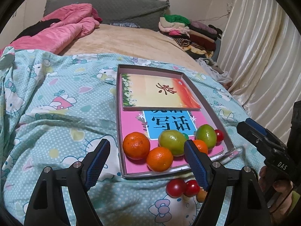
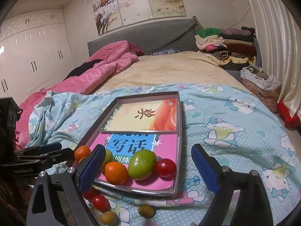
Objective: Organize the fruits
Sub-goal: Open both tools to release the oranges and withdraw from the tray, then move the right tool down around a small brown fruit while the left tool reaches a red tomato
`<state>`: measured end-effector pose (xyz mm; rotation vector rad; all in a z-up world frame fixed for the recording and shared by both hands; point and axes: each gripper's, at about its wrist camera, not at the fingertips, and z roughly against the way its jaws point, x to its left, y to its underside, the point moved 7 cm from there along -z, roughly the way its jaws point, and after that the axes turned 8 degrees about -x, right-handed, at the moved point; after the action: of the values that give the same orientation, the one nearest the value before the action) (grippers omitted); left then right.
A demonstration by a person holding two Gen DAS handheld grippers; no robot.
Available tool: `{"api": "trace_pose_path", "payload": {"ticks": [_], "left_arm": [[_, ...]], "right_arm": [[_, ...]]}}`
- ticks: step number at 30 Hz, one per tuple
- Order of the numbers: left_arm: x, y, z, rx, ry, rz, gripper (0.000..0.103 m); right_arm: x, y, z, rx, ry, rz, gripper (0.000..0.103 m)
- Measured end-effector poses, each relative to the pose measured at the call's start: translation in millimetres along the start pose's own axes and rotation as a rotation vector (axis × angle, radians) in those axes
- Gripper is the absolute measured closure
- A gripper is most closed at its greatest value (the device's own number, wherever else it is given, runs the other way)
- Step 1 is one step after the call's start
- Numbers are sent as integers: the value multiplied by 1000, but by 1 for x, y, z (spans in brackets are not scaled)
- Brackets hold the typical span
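We see the fruits (image 1: pixel 161 146) bunched at the near end of the tray (image 1: pixel 203 98), atop a pink book (image 1: pixel 131 120); two tomatoes (image 1: pixel 182 187) lie outside on the sheet (image 1: pixel 56 113). Our left gripper (image 1: pixel 147 162) and right gripper (image 2: pixel 148 169) both gape wide, holding nothing.

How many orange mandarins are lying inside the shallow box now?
3: a big one at the left, one at the front edge, one partly behind the left gripper's finger. Others may be hidden.
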<state>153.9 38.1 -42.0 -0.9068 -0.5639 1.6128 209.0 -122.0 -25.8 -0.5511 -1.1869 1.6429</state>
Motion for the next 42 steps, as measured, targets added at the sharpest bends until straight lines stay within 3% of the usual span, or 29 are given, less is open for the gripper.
{"api": "trace_pose_path", "payload": {"ticks": [23, 31, 42], "left_arm": [[-3, 5, 14, -1, 2, 4, 21], [-5, 13, 15, 36, -6, -3, 21], [-5, 39, 9, 163, 24, 31, 21]], "right_arm": [[14, -1, 21, -19, -8, 34, 7], [22, 12, 27, 45, -23, 28, 7], [38, 52, 25, 221, -50, 24, 7]]}}
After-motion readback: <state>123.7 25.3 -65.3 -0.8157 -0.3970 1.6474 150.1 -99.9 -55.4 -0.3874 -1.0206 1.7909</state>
